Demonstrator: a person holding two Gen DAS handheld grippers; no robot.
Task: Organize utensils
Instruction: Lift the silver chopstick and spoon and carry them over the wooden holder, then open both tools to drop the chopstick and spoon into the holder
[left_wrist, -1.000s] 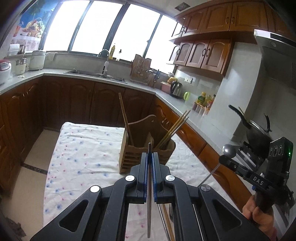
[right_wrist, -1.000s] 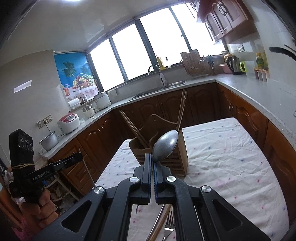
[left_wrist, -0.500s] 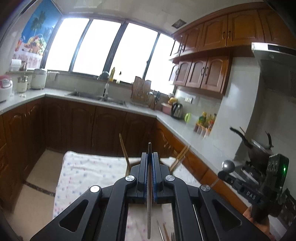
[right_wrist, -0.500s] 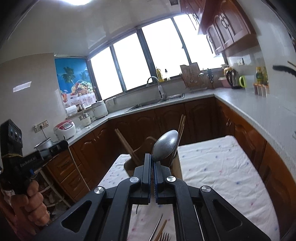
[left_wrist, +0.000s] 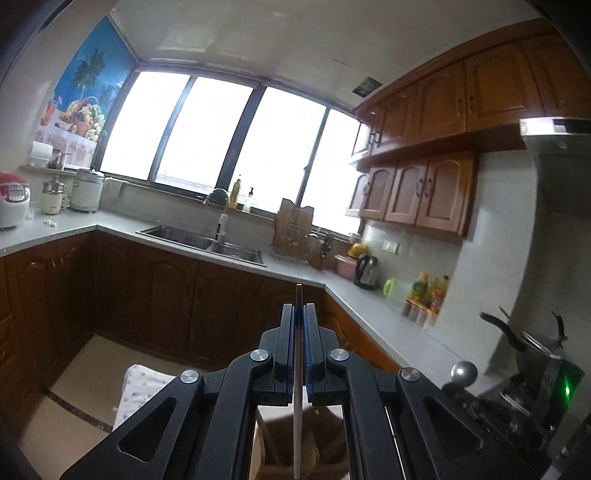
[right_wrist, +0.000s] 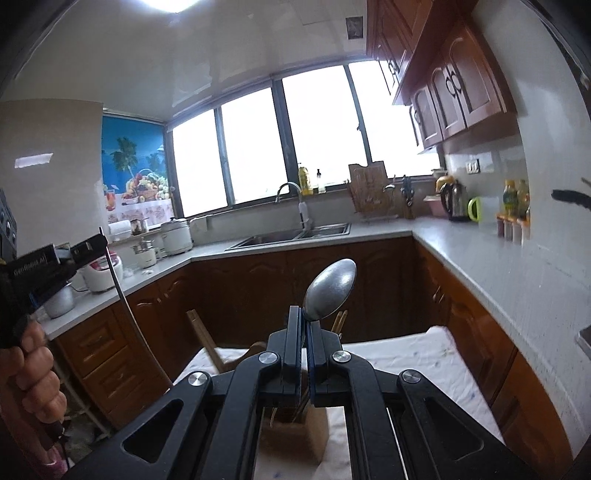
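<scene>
We hold both utensils above the caddy (right_wrist: 291, 424) — left gripper (left_wrist: 299, 314) pinching a rod (left_wrist: 297, 369), right gripper (right_wrist: 306, 317) pinching a spoon (right_wrist: 330, 290). Next: lower each into a compartment.

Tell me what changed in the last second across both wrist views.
Both grippers rose: the wooden utensil holder dropped to the bottom of each view, and more ceiling shows. Nothing was released. The left gripper stays shut on the thin metal utensil, the right gripper on the spoon.

holder (right_wrist: 291, 435): mostly hidden behind right claw (right_wrist: 305, 325) | spoon (right_wrist: 330, 290) handle: hidden between fingers
</scene>
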